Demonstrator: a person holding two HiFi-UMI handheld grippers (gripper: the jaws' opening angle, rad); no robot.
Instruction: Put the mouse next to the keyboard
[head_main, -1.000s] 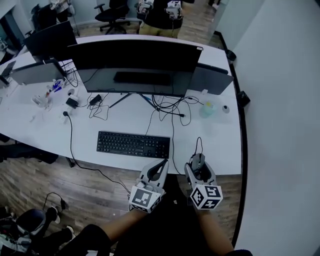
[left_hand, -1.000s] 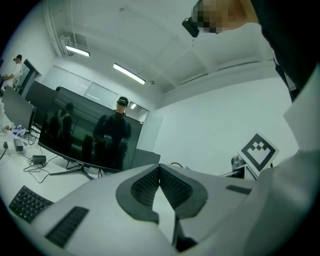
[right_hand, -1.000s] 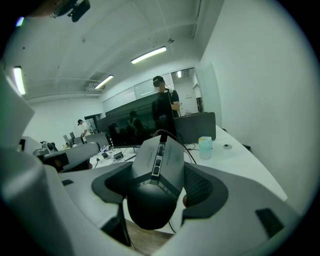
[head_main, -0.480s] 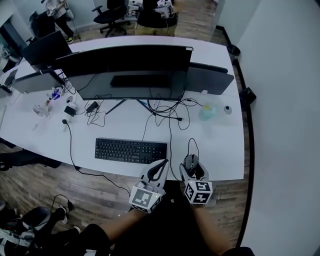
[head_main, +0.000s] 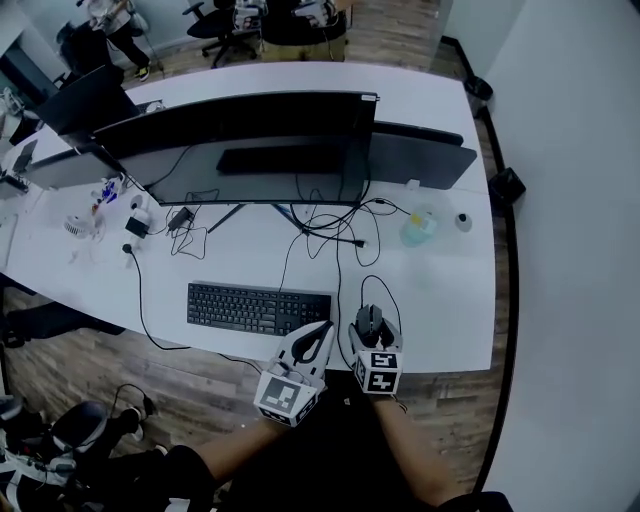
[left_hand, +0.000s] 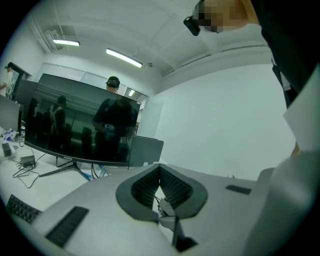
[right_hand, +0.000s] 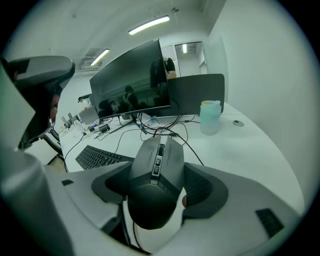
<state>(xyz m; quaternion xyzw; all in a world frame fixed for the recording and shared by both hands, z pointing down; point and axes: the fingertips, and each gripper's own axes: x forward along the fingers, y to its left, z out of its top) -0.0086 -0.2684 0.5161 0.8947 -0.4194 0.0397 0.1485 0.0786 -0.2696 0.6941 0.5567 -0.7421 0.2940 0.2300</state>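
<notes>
The black wired mouse (head_main: 370, 320) is at the desk's front edge, just right of the black keyboard (head_main: 260, 308), with a small gap between them. My right gripper (head_main: 371, 330) is shut on the mouse, one jaw on each side of it. In the right gripper view the mouse (right_hand: 157, 160) fills the space between the pads (right_hand: 107, 185), and the keyboard (right_hand: 97, 156) lies to its left. Whether the mouse touches the desk I cannot tell. My left gripper (head_main: 324, 329) hovers at the desk edge near the keyboard's right end, shut on nothing (left_hand: 159, 167).
A wide dark monitor (head_main: 250, 145) stands behind the keyboard, with tangled cables (head_main: 330, 225) under it. A pale bottle (head_main: 418, 226) stands at the right rear. Small chargers and plugs (head_main: 140, 220) lie at the left. The white desk (head_main: 440, 300) ends just right of the mouse.
My right gripper has carried the mouse to the left, closer to the keyboard's right end. The left gripper has stayed put, still shut.
</notes>
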